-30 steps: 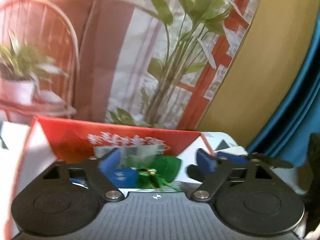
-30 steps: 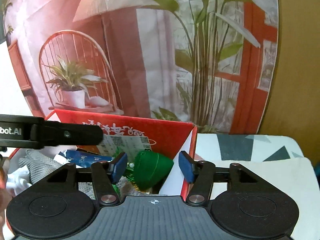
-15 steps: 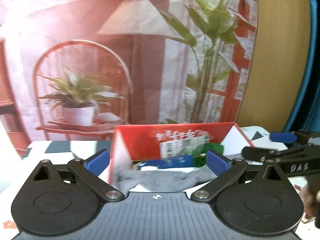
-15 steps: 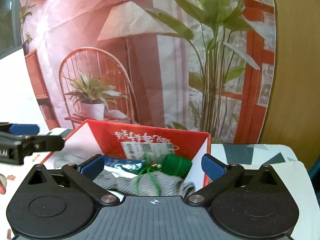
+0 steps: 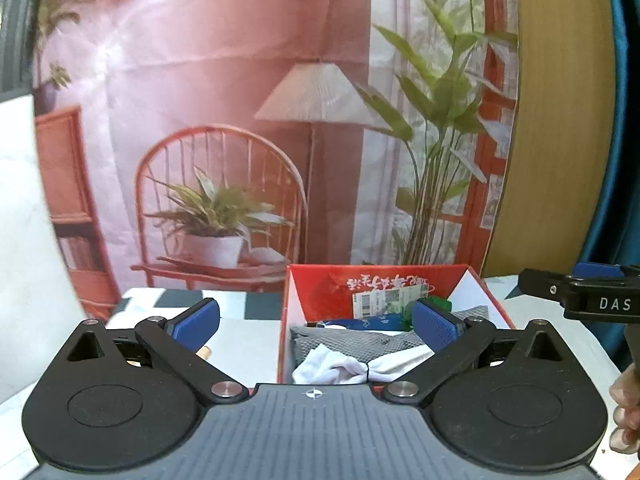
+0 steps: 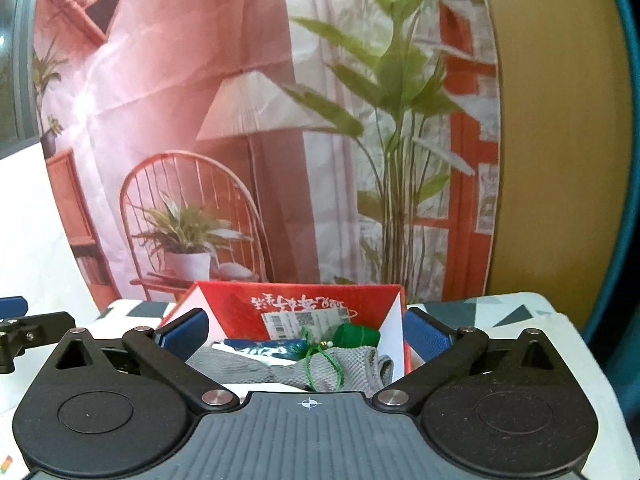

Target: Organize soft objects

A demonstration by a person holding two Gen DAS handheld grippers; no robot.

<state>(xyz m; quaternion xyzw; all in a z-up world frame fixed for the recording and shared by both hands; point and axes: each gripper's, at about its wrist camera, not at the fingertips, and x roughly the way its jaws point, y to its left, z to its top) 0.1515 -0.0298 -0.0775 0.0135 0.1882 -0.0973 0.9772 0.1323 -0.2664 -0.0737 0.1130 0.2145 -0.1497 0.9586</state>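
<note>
Left claw (image 5: pixel 316 322): jaws spread wide, nothing between the blue pads (image 5: pixel 434 325), held above the worktop (image 5: pixel 244 344). Right claw (image 6: pixel 306 332): jaws likewise spread wide and empty. Red box (image 5: pixel 380 286): open-topped, white inside walls, white script and a printed label on its far inner wall; it stands on the worktop ahead of the left claw, toward that claw's right pad, and straight ahead of the right claw between its two pads. Contents, seen from the left claw: white knotted cloth (image 5: pixel 340 366) nearest the claw, grey knit cloth (image 5: pixel 360 342) just behind it, blue packet (image 5: pixel 360 324) further back, green pouch (image 5: pixel 438 304) at the far right corner, partly hidden by the right pad. Contents, seen from the right claw: grey knit cloth (image 6: pixel 320 370) nearest, a green cord (image 6: pixel 320 364) lying looped over it, green pouch (image 6: pixel 356 336) behind to the right, blue packet (image 6: pixel 260 347) behind to the left. Worktop covering: white with grey triangles. Backdrop (image 5: pixel 224 120): printed scene of chair, lamp and plants, hanging beyond the box. The right claw's arm shows at the right edge of the left view, with the person's fingers (image 5: pixel 626 400) below it.
</note>
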